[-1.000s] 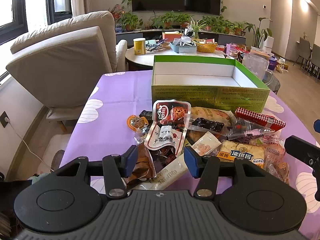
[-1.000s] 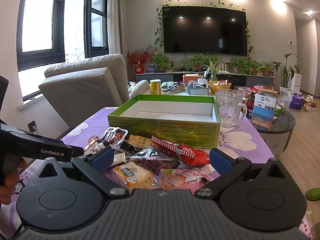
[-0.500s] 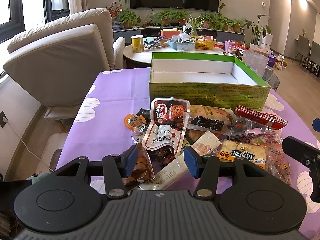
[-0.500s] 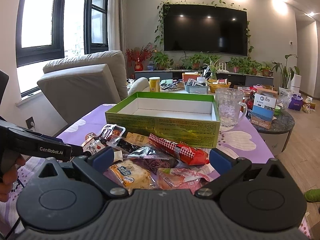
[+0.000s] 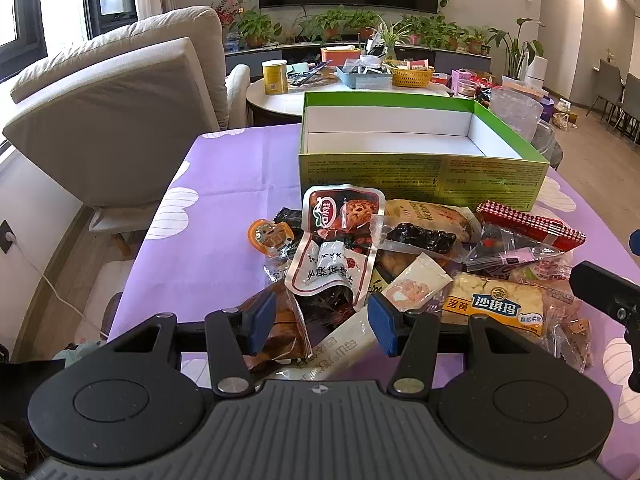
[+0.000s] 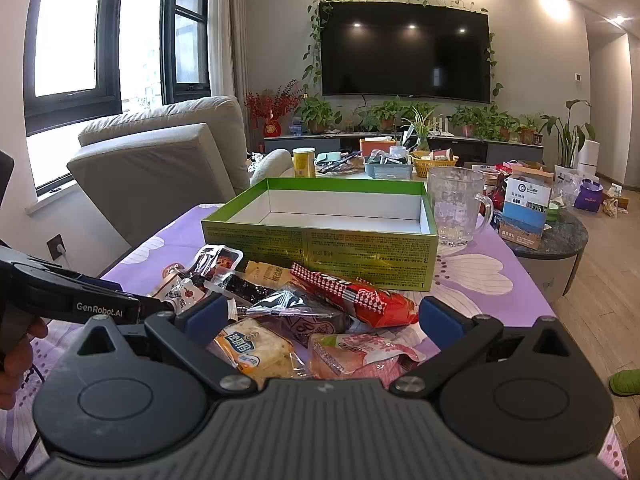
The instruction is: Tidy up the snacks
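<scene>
A heap of snack packets lies on the purple tablecloth in front of an empty green box with a white inside. My left gripper hovers open over the near side of the heap, with a brown packet and a long white packet below its jaws. A red-and-white pouch and a yellow cake packet lie beyond it. My right gripper stands open above a dark packet, a pink packet and a red checked packet. The green box is behind them.
A glass mug stands at the box's right end. A beige armchair sits left of the table. Behind are a cluttered round table and a dark side table with boxes. A hand holds the left gripper's handle.
</scene>
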Demonstrator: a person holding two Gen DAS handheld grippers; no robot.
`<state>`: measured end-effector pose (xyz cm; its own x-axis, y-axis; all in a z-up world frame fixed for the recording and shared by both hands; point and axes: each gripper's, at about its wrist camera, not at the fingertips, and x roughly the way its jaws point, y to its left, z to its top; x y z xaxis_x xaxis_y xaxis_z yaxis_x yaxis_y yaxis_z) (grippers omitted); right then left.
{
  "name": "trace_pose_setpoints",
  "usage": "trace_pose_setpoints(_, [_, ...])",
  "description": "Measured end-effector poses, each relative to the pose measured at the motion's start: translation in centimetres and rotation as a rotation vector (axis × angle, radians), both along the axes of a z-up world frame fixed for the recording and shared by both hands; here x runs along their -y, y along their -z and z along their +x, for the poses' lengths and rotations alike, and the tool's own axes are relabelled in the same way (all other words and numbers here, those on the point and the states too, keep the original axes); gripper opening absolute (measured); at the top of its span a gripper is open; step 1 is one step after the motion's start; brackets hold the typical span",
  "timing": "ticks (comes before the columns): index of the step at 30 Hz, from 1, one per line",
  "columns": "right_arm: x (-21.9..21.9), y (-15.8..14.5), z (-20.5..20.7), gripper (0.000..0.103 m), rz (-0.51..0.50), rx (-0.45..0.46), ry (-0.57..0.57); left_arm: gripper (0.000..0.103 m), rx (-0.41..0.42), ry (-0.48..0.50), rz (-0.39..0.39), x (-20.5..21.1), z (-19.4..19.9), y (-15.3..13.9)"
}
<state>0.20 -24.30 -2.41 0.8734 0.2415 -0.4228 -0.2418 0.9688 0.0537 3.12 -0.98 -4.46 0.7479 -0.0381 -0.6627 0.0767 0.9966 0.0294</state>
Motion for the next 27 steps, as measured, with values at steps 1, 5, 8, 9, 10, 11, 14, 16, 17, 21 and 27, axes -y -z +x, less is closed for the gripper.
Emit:
trace_pose_setpoints(1, [0.0,0.0,0.0,0.056,0.001,0.000,0.001,0.048,0.000,0.000,0.001,0.0,0.0,0.0])
trace_pose_setpoints(5, [0.1,-0.1,0.0,0.056,0.006,0.003,0.001,0.048,0.002,0.004,0.002,0.0,0.0,-0.1])
trace_pose_setpoints(8, [0.0,-0.2,-0.1,0.056,0.007,0.005,0.002,0.048,0.009,0.007,0.002,0.0,-0.3,-0.3])
trace_pose_setpoints(9, [0.0,-0.2,-0.2,0.056,0.007,0.008,0.002,0.048,0.012,0.007,0.002,0.0,-0.4,-0.3])
trace_pose_setpoints(10, [0.0,-0.3,-0.3,0.056,0.005,0.013,0.002,0.048,0.015,0.007,0.003,0.0,-0.5,-0.4])
trace_pose_setpoints(11, [0.0,-0.3,-0.5,0.056,0.005,0.016,0.002,0.048,0.017,0.008,0.004,0.0,-0.7,-0.4])
trace_pose_setpoints(14, [0.0,-0.4,-0.8,0.056,0.009,0.019,0.003,0.048,0.023,0.003,0.010,-0.1,-1.0,-0.4])
trace_pose_setpoints(16, [0.0,-0.4,-1.1,0.056,0.013,0.020,-0.001,0.048,0.019,0.000,0.017,-0.4,-1.0,-0.2])
trace_pose_setpoints(17, [0.0,-0.4,-1.2,0.056,0.014,0.021,-0.005,0.048,0.013,-0.006,0.021,-0.6,-1.0,0.0])
trace_pose_setpoints(21, [-0.2,-0.3,-1.3,0.056,0.013,0.021,-0.001,0.048,-0.025,-0.014,0.026,-1.6,-0.6,1.1])
trace_pose_setpoints(27, [-0.2,0.3,-1.0,0.056,0.022,-0.008,0.002,0.047,-0.020,0.035,0.045,-2.1,0.1,1.9])
